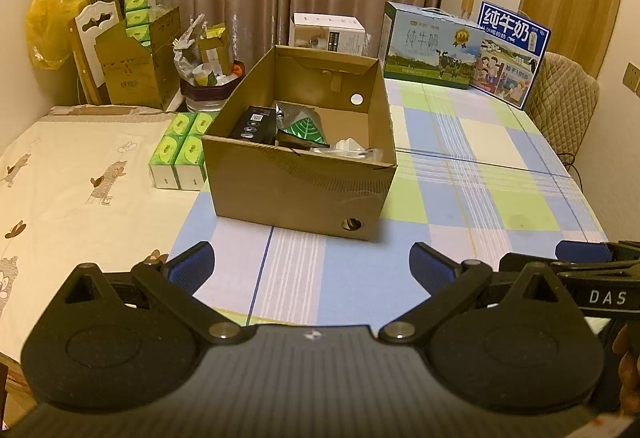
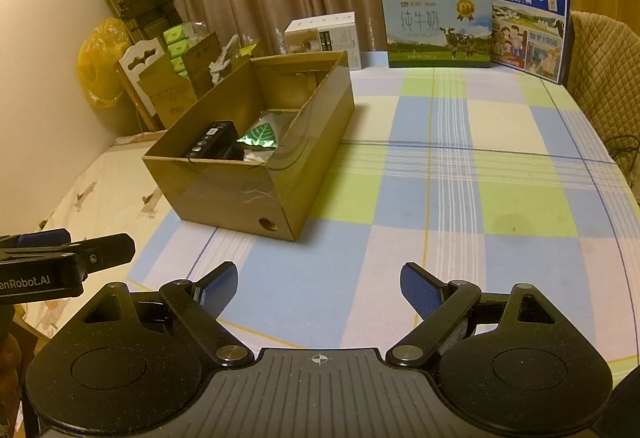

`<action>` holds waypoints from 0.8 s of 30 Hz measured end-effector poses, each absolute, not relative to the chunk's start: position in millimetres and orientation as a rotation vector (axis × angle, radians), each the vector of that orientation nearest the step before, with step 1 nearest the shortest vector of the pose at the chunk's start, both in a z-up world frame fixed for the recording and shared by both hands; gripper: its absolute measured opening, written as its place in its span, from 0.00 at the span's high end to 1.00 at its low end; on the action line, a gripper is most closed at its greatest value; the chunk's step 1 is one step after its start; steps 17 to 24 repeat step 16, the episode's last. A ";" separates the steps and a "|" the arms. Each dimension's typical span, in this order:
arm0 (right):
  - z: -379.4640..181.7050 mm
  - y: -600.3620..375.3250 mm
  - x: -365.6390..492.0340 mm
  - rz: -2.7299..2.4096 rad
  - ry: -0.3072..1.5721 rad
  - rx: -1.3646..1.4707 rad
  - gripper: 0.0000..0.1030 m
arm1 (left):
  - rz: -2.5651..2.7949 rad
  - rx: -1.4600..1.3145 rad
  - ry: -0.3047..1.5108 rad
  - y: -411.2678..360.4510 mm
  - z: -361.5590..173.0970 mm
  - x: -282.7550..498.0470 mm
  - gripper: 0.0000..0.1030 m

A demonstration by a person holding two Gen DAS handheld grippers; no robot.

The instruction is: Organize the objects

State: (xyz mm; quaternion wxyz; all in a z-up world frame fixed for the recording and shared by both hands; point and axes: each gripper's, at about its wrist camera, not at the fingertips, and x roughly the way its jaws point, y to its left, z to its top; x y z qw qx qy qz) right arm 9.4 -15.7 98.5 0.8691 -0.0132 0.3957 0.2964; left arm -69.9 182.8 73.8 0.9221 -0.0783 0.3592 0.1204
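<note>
Looks near done: black box [image 1: 255, 123], green leaf packet [image 1: 305, 129], white item [image 1: 349, 147] already inside cardboard box [image 1: 296, 186] near table's left edge. Nothing loose visible on checked tablecloth [image 2: 460, 174]. Left gripper [image 1: 312, 266], right gripper [image 2: 320, 288] hovering near edge, jaws wide, empty.

The cardboard box [image 1: 304, 174] front wall hides its contents' lower parts.

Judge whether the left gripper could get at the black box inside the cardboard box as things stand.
Probably yes. The left gripper is open and empty, the cardboard box has no lid, and the black box lies uncovered at its near left, though a green packet crowds it.
</note>
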 end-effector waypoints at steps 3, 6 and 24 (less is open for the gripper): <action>98.4 -15.7 9.5 0.618 0.828 -0.025 0.17 | 0.245 -0.156 0.739 182.0 74.0 -69.1 0.01; 97.8 -16.3 10.0 0.615 0.827 -0.022 0.17 | 0.242 -0.151 0.742 180.9 73.6 -68.4 0.01; 97.6 -18.9 11.9 0.612 0.833 -0.009 0.17 | 0.214 -0.138 0.736 176.3 70.6 -67.7 0.01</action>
